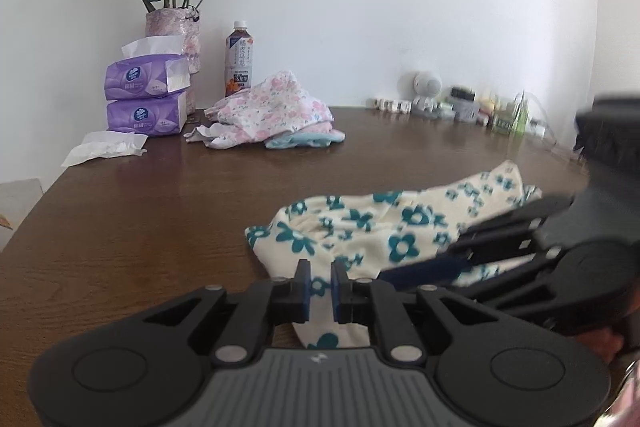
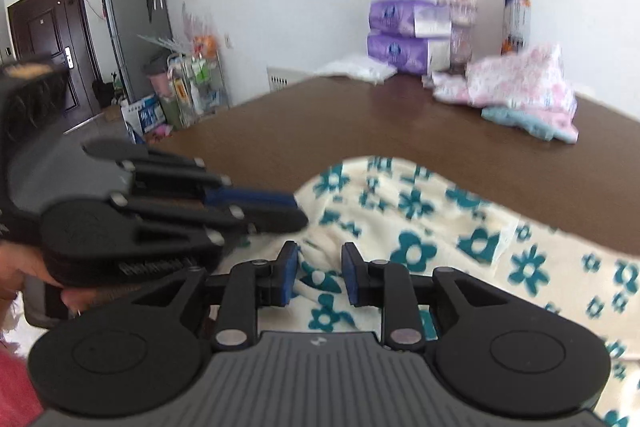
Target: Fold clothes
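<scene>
From the left wrist camera, the left gripper sits low over a dark brown wooden table, its two blue-padded fingers set narrowly apart with a slim gap between them. A cream cloth printed with teal flowers lies crumpled on the table just ahead, and a flap of it runs under and between the fingers; whether the pads actually pinch it cannot be told. The right gripper reaches in from the right edge, lying across the near side of the cloth, its fingers seen side-on so its opening cannot be judged here. Farther back, near the wall, rests a heap of white garments with pink flowers over a pale blue piece. Left of that heap stand two stacked purple tissue packs, a pink vase of dried roses and a plastic drink bottle with a white cap. A loose white tissue lies by the table's left edge.

From the right wrist camera, the right gripper hovers over the same teal-flowered cloth, its fingers moderately apart with fabric showing in the gap, nothing clamped. The left gripper comes in from the left, its tips touching the cloth's edge. The pink-flowered heap lies well apart at the far right.
</scene>
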A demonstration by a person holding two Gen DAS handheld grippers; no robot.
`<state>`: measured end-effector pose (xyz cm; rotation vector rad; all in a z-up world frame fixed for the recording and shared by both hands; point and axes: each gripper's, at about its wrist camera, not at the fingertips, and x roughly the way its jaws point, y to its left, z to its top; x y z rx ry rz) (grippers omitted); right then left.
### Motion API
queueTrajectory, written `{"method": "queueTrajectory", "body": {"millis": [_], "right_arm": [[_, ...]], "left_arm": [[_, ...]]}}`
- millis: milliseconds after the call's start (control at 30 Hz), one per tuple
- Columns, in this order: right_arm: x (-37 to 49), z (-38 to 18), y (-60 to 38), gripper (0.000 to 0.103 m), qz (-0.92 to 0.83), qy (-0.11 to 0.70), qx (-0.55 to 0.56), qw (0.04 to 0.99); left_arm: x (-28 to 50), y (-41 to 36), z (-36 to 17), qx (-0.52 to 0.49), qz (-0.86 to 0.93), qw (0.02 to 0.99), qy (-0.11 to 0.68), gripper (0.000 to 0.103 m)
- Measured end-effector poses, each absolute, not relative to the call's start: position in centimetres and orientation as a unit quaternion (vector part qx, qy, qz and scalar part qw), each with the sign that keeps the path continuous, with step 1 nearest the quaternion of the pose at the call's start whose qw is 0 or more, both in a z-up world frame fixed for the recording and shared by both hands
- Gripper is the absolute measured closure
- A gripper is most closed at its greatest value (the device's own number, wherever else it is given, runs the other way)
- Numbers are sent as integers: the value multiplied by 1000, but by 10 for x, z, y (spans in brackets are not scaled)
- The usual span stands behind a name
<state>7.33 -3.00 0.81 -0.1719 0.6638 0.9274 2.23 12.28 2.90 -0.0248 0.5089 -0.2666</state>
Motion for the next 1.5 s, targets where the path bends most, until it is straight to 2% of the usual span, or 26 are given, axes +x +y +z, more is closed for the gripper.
{"method": "queueTrajectory", "body": {"millis": [200,333,500,667,833,1200,1500], "right_arm": [[68,3,-32,79,437,304,-76,843],[65,0,-34,78,436,297,-74,846],[67,12,-41,78,427,283,-76,855],[75,25,-48,78,411,268,-72,869],[94,6,-47,78,398,317,-62,859],[85,5,-48,78,397,295,-69,867],[58,15,-58,78,414,273,-83,864]], "left_arm": [[55,125,35,-18,-135,956,261,95],[72,123,23,-19,-150,943,297,97],[76,134,15,-53,-159,938,305,97],[69,136,21,-64,-155,943,288,96],[42,141,33,-60,-148,952,261,94],[22,119,17,9,-137,950,280,95],[20,118,18,7,-131,952,276,95]]}}
